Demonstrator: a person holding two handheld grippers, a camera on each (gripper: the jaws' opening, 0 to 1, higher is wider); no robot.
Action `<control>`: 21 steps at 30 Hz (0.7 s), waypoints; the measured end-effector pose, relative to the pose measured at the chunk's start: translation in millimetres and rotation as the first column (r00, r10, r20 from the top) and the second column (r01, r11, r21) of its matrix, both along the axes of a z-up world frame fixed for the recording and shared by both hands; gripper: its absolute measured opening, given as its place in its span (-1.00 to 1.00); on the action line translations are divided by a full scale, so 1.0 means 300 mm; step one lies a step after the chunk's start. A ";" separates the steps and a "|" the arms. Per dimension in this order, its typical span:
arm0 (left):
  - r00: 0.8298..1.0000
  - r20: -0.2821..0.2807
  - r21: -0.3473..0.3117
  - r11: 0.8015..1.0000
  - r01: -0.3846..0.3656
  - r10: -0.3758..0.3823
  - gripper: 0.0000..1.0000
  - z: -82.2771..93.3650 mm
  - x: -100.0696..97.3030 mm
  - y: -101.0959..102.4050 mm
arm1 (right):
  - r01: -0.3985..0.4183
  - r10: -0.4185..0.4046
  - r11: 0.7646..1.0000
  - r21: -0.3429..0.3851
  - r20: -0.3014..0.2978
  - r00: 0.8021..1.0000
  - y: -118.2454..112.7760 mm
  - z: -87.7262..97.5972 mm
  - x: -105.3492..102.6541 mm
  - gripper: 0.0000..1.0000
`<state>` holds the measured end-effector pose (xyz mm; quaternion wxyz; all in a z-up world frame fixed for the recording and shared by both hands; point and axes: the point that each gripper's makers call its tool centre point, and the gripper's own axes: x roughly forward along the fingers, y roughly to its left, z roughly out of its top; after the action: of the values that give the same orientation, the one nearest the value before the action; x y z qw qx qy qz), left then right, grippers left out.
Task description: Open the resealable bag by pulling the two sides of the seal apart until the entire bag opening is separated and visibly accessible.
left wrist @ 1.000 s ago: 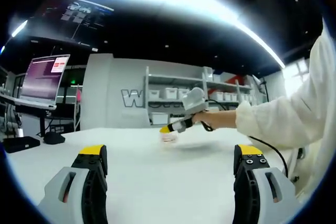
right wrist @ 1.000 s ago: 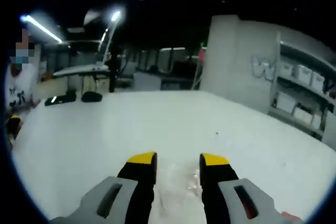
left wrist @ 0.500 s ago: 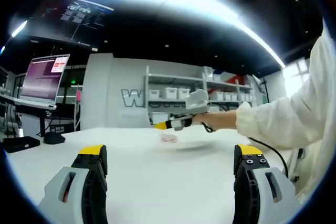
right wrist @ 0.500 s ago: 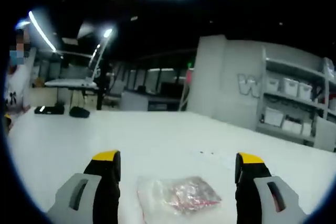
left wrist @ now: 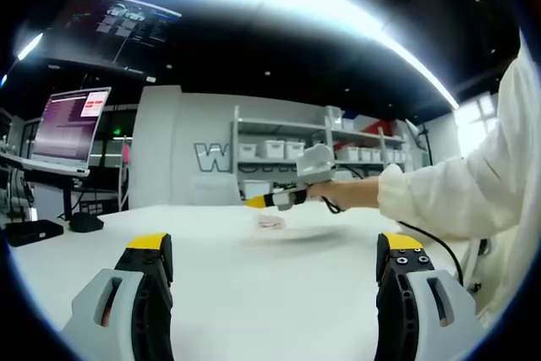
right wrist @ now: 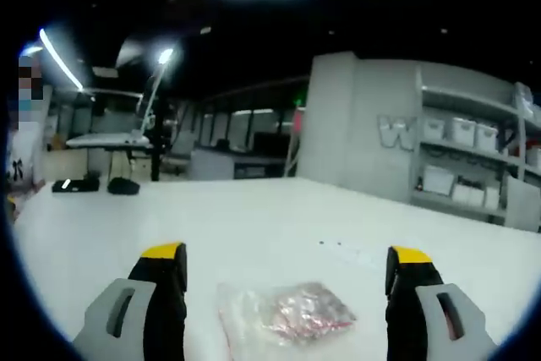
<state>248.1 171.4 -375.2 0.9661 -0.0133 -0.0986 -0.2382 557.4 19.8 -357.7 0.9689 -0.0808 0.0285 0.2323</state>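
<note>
1. A clear bag (right wrist: 286,314) of reddish contents lies flat on a white table (right wrist: 254,226).
2. The right gripper (right wrist: 287,259) hovers with jaws wide apart either side of the bag, holding nothing.
3. The left gripper (left wrist: 275,251) is wide open and empty, well back from the bag, which looks small and blurred from there.

your right gripper (right wrist: 286,261) now stands with jaws spread wide, lifted off the resealable bag (right wrist: 283,314) it clamped a second ago.

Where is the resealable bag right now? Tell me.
In the right gripper view, the resealable bag lies flat on the white table, low centre, between the open right tongs.
</note>
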 end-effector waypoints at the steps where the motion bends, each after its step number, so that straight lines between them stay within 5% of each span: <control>1: 1.000 0.000 0.001 1.000 0.000 0.000 0.99 0.000 0.000 -0.001 | 0.004 -0.004 1.000 0.001 -0.002 1.000 -0.003 -0.002 -0.002 0.99; 21: 1.000 0.001 0.001 1.000 0.007 -0.007 0.99 0.000 -0.008 -0.011 | 0.001 -0.001 0.999 -0.046 0.006 1.000 -0.062 0.006 -0.069 0.98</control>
<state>245.8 168.0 -375.2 0.9653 -0.0132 -0.0989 -0.2414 536.7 1.1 -355.9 0.9669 -0.1038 0.0310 0.2310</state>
